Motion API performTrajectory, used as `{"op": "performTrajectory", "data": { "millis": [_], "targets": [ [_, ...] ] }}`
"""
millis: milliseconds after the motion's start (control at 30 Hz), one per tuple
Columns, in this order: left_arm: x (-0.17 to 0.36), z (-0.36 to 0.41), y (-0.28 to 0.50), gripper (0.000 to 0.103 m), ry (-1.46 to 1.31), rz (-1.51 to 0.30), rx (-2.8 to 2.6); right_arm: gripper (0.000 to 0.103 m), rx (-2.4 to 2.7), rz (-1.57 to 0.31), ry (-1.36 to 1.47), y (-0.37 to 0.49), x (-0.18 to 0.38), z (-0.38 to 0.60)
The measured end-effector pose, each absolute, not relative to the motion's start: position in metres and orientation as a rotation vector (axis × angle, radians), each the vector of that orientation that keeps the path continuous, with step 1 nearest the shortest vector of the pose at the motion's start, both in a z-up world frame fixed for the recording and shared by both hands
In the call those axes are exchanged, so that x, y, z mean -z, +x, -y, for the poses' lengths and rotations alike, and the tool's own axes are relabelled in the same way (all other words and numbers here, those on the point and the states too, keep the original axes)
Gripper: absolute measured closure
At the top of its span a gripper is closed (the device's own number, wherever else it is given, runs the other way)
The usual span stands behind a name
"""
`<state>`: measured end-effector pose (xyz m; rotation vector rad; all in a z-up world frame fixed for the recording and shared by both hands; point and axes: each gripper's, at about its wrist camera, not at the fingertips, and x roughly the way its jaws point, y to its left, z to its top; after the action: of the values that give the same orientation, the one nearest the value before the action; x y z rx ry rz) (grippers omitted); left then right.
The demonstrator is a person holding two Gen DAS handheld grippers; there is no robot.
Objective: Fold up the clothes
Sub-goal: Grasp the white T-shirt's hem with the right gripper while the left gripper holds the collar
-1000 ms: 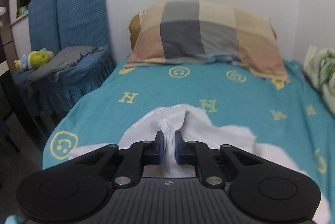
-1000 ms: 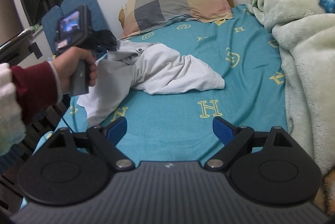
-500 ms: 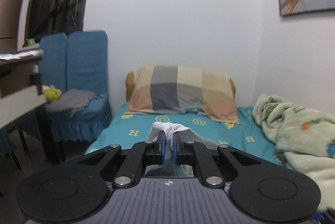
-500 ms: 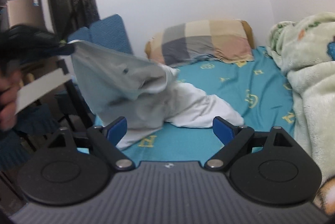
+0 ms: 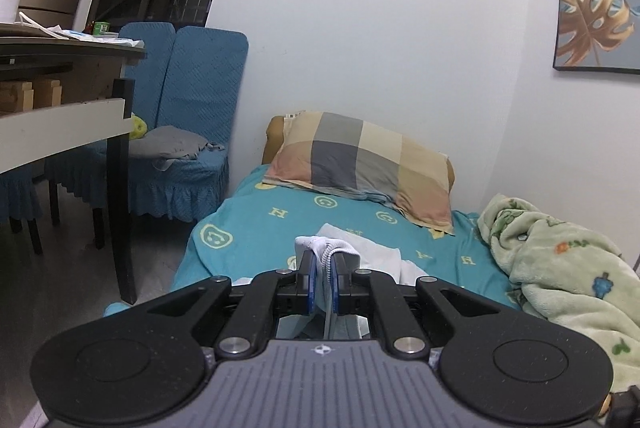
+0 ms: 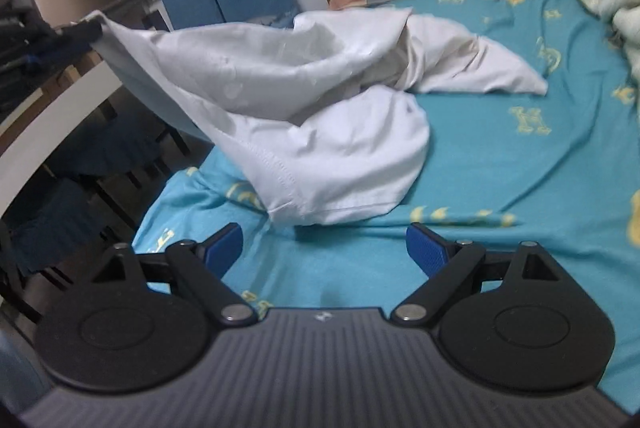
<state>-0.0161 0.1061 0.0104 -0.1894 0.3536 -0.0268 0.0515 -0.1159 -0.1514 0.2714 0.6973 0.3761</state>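
1. The left gripper [image 5: 323, 282] is pinching a ribbed edge of the white garment [image 6: 320, 108], holding that end raised off the turquoise bed sheet [image 6: 520, 168]
2. The rest of the garment is lying crumpled on the sheet, near the checked pillow [image 5: 360, 160]
3. The right gripper [image 6: 324, 248] is hovering with jaws spread wide and nothing between them, just short of the garment's hem

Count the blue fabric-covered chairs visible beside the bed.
2. Both blue fabric-covered chairs stand side by side left of the bed's head, against the white wall; the second is mostly hidden behind the table.
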Motion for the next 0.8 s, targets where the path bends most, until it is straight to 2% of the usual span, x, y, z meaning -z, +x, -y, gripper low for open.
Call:
{"op": "performTrajectory", "data": {
  "millis": [233, 267, 300, 333, 367, 400, 567, 700, 800],
  "targets": [
    [-0.003, -0.107, 0.011, 0.094, -0.19, -0.387, -0.035, 0.014, -0.324, -0.67, 0.401, 0.069, 0.171, 0.084],
    [0.0, -0.109, 0.014, 0.094, -0.196, -0.396, -0.044, 0.029, -0.3, -0.668, 0.41, 0.072, 0.173, 0.083],
    [0.004, -0.111, 0.017, 0.094, -0.196, -0.41, -0.052, 0.04, -0.274, -0.664, 0.412, 0.075, 0.175, 0.084],
    [0.009, -0.113, 0.02, 0.094, -0.194, -0.432, -0.06, 0.041, -0.248, -0.66, 0.414, 0.078, 0.176, 0.084],
    [0.014, -0.113, 0.025, 0.094, -0.176, -0.464, -0.073, 0.049, -0.221, -0.646, 0.417, 0.079, 0.176, 0.088],
    [0.019, -0.113, 0.029, 0.094, -0.154, -0.497, -0.087, 0.062, -0.195, -0.637, 0.425, 0.08, 0.176, 0.093],
    [0.051, -0.106, 0.039, 0.091, -0.083, -0.665, -0.075, 0.09, -0.12, -0.661, 0.492, 0.086, 0.181, 0.115],
    [0.072, -0.099, 0.044, 0.083, -0.002, -0.766, -0.08, 0.097, -0.119, -0.639, 0.504, 0.082, 0.175, 0.12],
    [0.08, -0.092, 0.044, 0.075, 0.033, -0.809, -0.056, 0.098, -0.135, -0.53, 0.459, 0.072, 0.153, 0.118]
  ]
}}
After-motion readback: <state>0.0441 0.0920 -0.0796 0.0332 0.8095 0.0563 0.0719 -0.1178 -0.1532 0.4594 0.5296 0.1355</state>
